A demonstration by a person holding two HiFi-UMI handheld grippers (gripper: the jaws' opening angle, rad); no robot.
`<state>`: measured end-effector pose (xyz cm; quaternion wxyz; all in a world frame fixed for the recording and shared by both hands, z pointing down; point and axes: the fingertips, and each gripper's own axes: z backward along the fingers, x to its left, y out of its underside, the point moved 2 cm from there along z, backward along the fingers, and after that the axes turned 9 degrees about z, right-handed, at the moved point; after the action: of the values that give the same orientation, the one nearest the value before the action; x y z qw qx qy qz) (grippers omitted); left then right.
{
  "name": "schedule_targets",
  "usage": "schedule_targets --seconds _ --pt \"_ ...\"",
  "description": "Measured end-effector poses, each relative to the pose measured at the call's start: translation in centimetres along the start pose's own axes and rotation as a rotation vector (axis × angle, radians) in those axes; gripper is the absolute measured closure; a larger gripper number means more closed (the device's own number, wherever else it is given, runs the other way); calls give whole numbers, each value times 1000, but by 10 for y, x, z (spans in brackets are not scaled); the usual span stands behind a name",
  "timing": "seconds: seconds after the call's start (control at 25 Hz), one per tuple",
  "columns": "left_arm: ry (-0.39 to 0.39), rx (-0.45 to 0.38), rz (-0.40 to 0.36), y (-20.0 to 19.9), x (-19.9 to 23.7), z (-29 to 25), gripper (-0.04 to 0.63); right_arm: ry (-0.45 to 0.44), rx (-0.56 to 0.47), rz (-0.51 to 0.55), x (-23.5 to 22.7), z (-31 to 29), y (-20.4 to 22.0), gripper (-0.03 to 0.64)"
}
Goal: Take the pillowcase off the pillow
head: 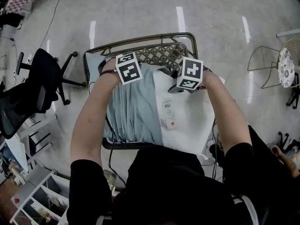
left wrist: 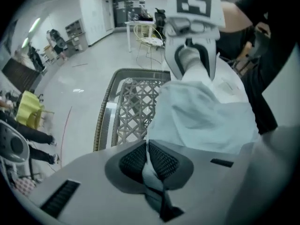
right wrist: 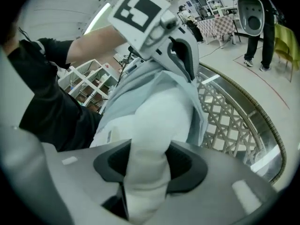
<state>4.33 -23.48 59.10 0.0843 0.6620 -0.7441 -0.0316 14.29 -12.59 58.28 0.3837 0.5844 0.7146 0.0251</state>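
Wicker chair [head: 140,41] on open floor [head: 140,8], left gripper [left wrist: 146,159] pinching pillowcase [head: 131,111] edge, right gripper [right wrist: 146,168] clamping pillow [head: 187,121] corner.

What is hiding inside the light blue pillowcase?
A white pillow. Part of it sticks out of the pillowcase. The rest is covered by the blue cloth, so how far it reaches inside cannot be seen.

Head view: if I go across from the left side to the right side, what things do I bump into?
black office chair → pale blue pillowcase → white pillow → wire chair with patterned cushion
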Motion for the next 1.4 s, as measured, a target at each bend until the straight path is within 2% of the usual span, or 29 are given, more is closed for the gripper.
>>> schedule_targets --seconds 0.12,0.28,0.4,0.48,0.56,0.68,0.72,0.76,0.8,0.88,0.92,1.04,1.24,1.4 --pt "-75 91 -114 9 -2 7 584 -16 -8 23 18 20 -10 441" --pt "-147 164 -208 27 -2 32 586 -16 -32 17 34 43 -17 475" --pt "-181 168 -235 44 -2 49 588 -16 -79 -9 40 55 -18 492" --pt "-194 151 -214 56 -3 59 588 0 -101 -17 41 60 -20 500" --pt "-200 108 -152 61 -4 68 588 67 -81 -1 35 61 -19 496" --pt "-265 -1 -53 53 -4 78 584 302 29 45 11 62 -10 425" --pt "-301 -34 -38 51 -5 81 584 401 56 56 3 65 -9 439" --pt "-330 -65 -32 49 -9 84 584 487 68 59 -2 68 -10 503" --pt "-346 -96 -27 48 -15 86 584 542 68 51 -2 71 -10 499" --pt "-343 -156 -14 46 -36 91 584 558 56 19 12 68 -11 432" --pt "-336 -182 -9 46 -49 92 584 550 50 6 24 63 -11 420" --pt "-305 -245 -9 47 -91 93 583 551 44 -8 66 42 -12 408" --pt "-213 -358 17 59 -182 88 575 580 4 -55 137 -2 -6 396" --pt "-161 -389 35 76 -252 77 503 570 -21 -93 193 -44 5 374"
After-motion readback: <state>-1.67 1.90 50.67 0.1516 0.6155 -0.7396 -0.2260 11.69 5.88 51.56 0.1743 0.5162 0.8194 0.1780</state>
